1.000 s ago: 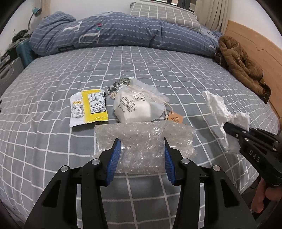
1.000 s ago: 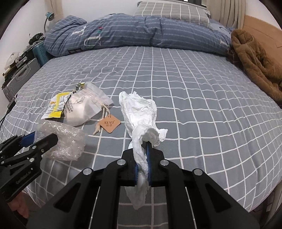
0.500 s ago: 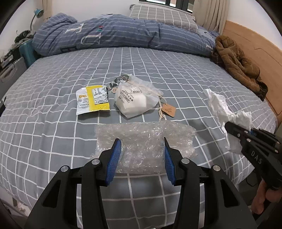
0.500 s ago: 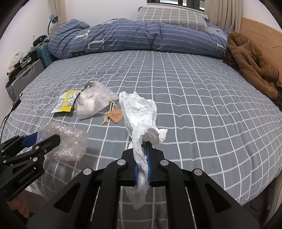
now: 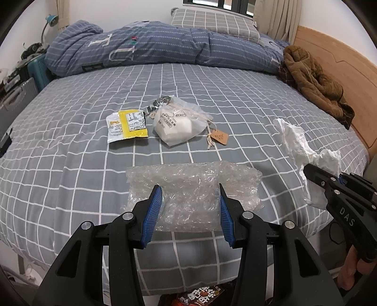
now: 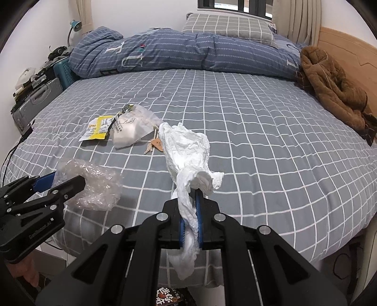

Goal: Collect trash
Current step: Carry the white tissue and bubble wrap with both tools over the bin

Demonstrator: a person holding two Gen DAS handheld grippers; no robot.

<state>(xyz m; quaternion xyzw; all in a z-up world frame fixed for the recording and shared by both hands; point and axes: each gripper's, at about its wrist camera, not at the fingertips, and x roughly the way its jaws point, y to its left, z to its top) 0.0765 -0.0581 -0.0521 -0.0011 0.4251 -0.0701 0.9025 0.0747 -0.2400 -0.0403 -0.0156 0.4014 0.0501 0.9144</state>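
My left gripper (image 5: 189, 190) is shut on a crumpled sheet of clear bubble wrap (image 5: 195, 188), held above the near edge of the bed; the same bubble wrap (image 6: 94, 183) shows at the left of the right wrist view. My right gripper (image 6: 192, 195) is shut on a crumpled white tissue (image 6: 186, 150), which sticks up past the pads and hangs below them. That tissue (image 5: 304, 143) appears at the right of the left wrist view. On the grey checked sheet lie a yellow-and-white sachet (image 5: 127, 126), a clear bag with white contents (image 5: 176, 124), a foil scrap (image 5: 157, 104) and a brown tag (image 5: 220, 136).
A rolled blue duvet (image 5: 165, 49) and a checked pillow (image 5: 212, 22) lie at the far end of the bed. A brown jacket (image 5: 313, 80) rests by the wooden headboard (image 5: 341, 66) on the right. Cases and clutter (image 6: 35, 94) stand at the left. A printed packet (image 5: 200, 294) lies on the floor below.
Both grippers have drawn back from the bed with their loads, so the trash on the sheet looks farther away and the bed's near edge and the floor have come into view.
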